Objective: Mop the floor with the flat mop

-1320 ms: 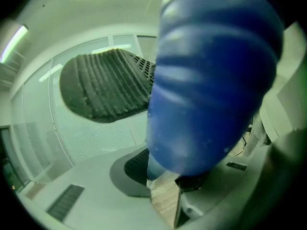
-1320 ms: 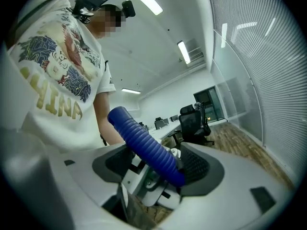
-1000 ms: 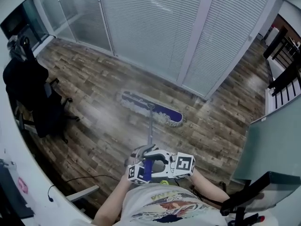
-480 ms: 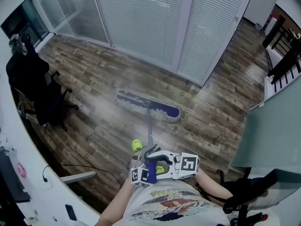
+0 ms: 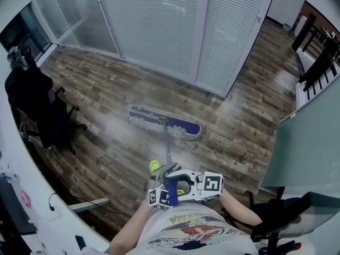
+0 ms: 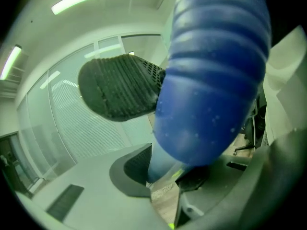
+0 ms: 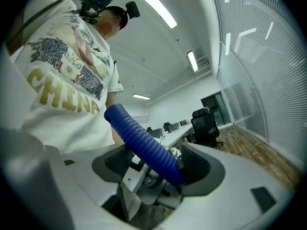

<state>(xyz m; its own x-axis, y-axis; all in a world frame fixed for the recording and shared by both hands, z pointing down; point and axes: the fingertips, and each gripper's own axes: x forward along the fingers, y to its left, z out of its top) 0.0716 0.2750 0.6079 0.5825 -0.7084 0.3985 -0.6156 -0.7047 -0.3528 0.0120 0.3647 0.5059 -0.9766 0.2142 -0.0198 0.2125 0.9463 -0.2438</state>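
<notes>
Flat mop (image 5: 164, 122) lies head-down on the wood floor (image 5: 106, 147), centre of the head view, near the wall of blinds (image 5: 159, 25) (its long side slants down to the right). Pole (image 5: 167, 152) runs down the frame to the blue grip (image 5: 171, 194), just above the person's white shirt (image 5: 186, 232). Left tongs (image 5: 166, 175) are clenched on the blue grip (image 6: 211, 80), one pad on either side of it. Right tongs (image 5: 185, 180) are clamped on it too, the ribbed blue grip (image 7: 144, 145) crossing slantwise between both pads. Green shoe (image 5: 154, 166) sits just left of the pole. Black chair (image 5: 37, 105) under a dark coat stands at the left edge, well apart from the mop.
</notes>
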